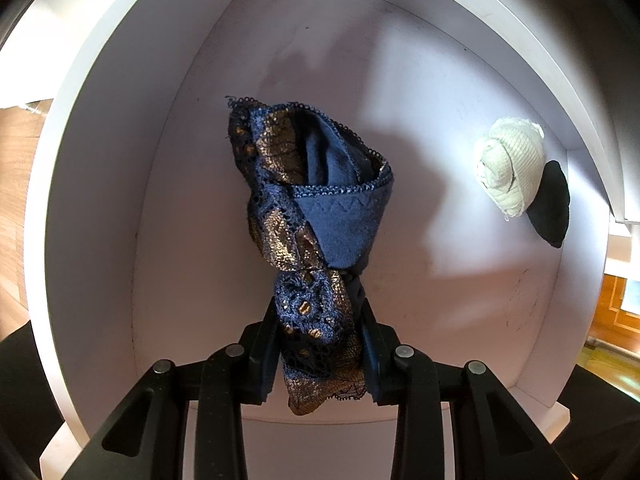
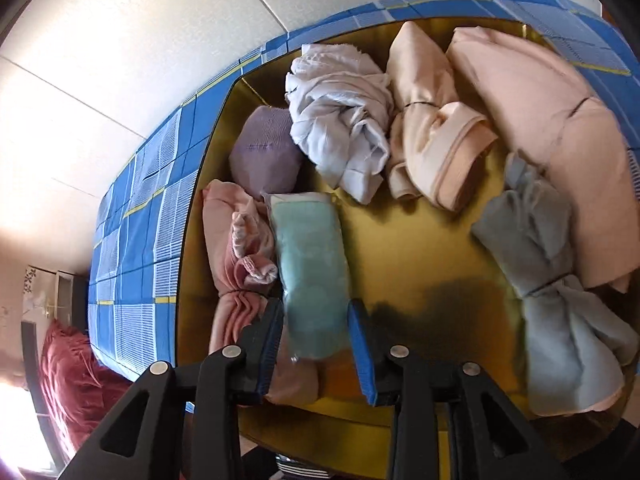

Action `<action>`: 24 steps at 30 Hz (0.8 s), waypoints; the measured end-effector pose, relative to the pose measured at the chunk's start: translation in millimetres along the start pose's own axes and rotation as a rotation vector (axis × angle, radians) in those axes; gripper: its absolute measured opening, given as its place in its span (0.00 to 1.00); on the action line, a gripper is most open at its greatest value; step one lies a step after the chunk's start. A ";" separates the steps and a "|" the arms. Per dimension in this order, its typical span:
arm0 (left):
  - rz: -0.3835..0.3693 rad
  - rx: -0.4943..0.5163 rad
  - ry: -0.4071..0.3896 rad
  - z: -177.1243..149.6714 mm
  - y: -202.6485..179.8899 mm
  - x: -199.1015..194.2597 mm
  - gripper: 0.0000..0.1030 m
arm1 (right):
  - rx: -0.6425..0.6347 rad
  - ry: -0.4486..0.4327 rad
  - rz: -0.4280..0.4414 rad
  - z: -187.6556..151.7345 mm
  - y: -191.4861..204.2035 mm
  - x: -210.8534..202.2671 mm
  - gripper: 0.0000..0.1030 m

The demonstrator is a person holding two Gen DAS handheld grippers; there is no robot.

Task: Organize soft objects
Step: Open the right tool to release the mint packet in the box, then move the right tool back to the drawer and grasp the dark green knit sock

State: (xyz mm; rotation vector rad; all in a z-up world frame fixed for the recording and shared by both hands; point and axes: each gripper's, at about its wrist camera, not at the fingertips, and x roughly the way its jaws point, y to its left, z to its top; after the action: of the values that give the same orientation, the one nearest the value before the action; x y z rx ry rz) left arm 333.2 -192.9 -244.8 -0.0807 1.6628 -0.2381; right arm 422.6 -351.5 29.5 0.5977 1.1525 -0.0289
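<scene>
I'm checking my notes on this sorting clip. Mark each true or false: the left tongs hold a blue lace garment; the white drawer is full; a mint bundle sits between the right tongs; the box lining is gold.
1. Left tongs hold a blue lace garment: true.
2. The white drawer is full: false; only a cream roll and a dark item lie inside.
3. A mint bundle sits between the right tongs: true.
4. The box lining is gold: true.

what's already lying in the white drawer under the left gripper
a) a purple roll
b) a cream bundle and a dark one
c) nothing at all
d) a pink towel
b: in the left wrist view a cream rolled bundle lies against a dark bundle at the right side of the white drawer.
</scene>
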 end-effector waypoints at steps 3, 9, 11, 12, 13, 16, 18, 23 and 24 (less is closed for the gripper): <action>0.002 0.001 -0.004 -0.4 -1.9 -1.5 0.34 | -0.038 -0.025 -0.010 -5.5 -5.1 -12.8 0.33; 0.007 0.010 -0.015 -2.3 -5.1 -2.3 0.34 | -0.195 -0.088 0.007 -32.7 -13.2 -46.5 0.33; 0.009 0.015 -0.019 -3.3 -5.7 -2.2 0.34 | -0.247 -0.104 0.026 -44.1 -15.7 -54.3 0.33; 0.006 0.016 -0.022 -3.8 -6.2 -2.2 0.34 | -0.273 -0.112 0.036 -52.7 -17.8 -59.3 0.33; 0.005 0.016 -0.022 -4.2 -6.3 -2.1 0.34 | -0.290 -0.118 0.041 -58.3 -18.4 -62.0 0.33; 0.001 0.014 -0.023 -4.6 -5.7 -2.0 0.34 | -0.355 -0.149 0.062 -83.5 -23.4 -76.4 0.33; -0.002 0.013 -0.024 -4.8 -5.0 -2.0 0.34 | -0.402 -0.169 0.078 -101.9 -29.9 -84.8 0.33; -0.006 0.015 -0.027 -4.8 -4.2 -2.3 0.34 | -0.522 -0.168 0.120 -148.5 -46.6 -81.0 0.33; -0.007 0.013 -0.028 -4.5 -4.0 -2.5 0.34 | -0.539 -0.155 0.120 -155.3 -50.1 -76.9 0.33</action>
State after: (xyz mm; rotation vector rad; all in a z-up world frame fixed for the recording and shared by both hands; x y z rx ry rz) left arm 328.7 -195.8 -241.2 -0.0800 1.6334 -0.2525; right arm 242.4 -344.0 32.6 0.1794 0.9194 0.3242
